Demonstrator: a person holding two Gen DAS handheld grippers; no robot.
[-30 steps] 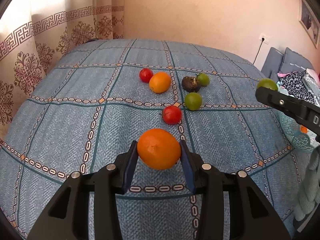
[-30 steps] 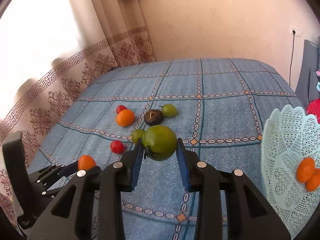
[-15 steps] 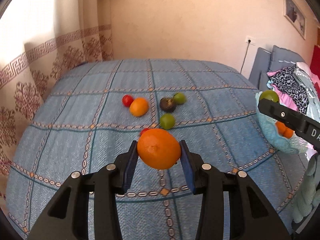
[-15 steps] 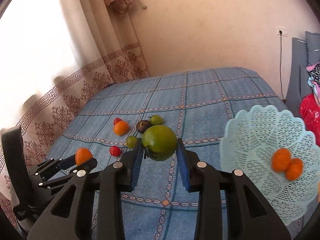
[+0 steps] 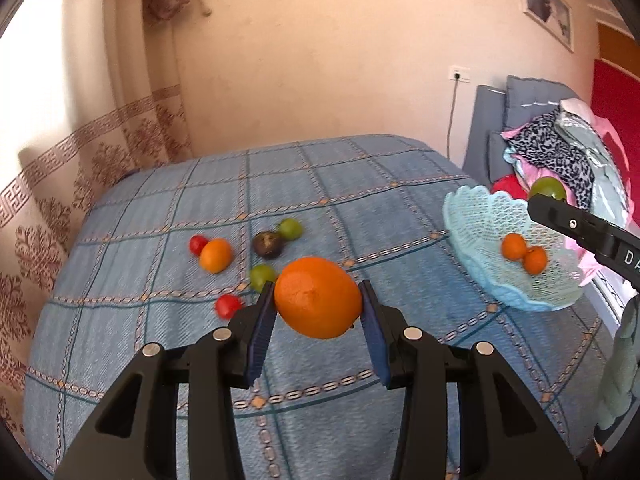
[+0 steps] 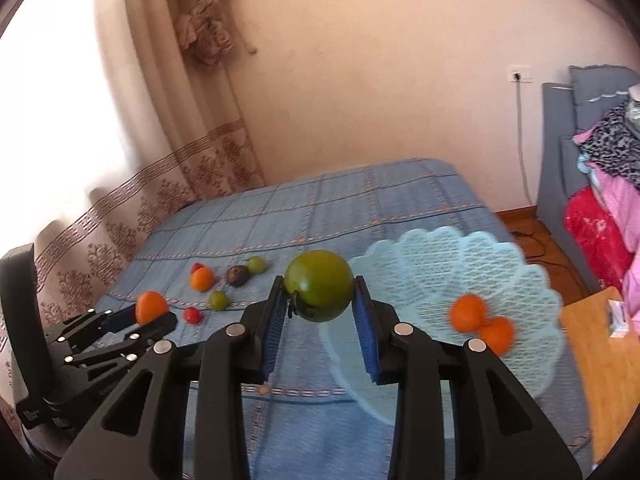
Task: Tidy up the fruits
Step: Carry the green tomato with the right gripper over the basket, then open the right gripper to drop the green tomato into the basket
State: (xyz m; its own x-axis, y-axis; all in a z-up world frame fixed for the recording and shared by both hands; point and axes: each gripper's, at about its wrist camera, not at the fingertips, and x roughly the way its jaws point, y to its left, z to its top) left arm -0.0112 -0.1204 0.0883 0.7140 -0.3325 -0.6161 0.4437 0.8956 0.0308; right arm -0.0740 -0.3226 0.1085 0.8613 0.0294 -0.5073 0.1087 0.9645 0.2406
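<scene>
My left gripper (image 5: 318,300) is shut on a large orange (image 5: 318,297) held in the air above the blue bedspread. In the right wrist view, my right gripper (image 6: 320,286) is shut on a round green fruit (image 6: 319,285), level with the left rim of the pale blue lace basket (image 6: 420,264). That basket (image 5: 480,220) holds two small oranges (image 5: 524,253) and sits near the bed's right edge. Loose on the bed lie an orange (image 5: 216,255), two red tomatoes (image 5: 227,305), two green fruits (image 5: 262,276) and a dark fruit (image 5: 268,244).
The bed (image 5: 160,340) drops off at its left edge beside a patterned curtain (image 5: 60,176). Piled clothes and grey cushions (image 5: 560,152) stand right of the basket. A wooden surface (image 6: 600,360) and bare floor lie beyond the bed's right edge.
Both grippers rose and swung right with their fruit still gripped. The basket came into full view, and the loose fruits slid left and farther off.
</scene>
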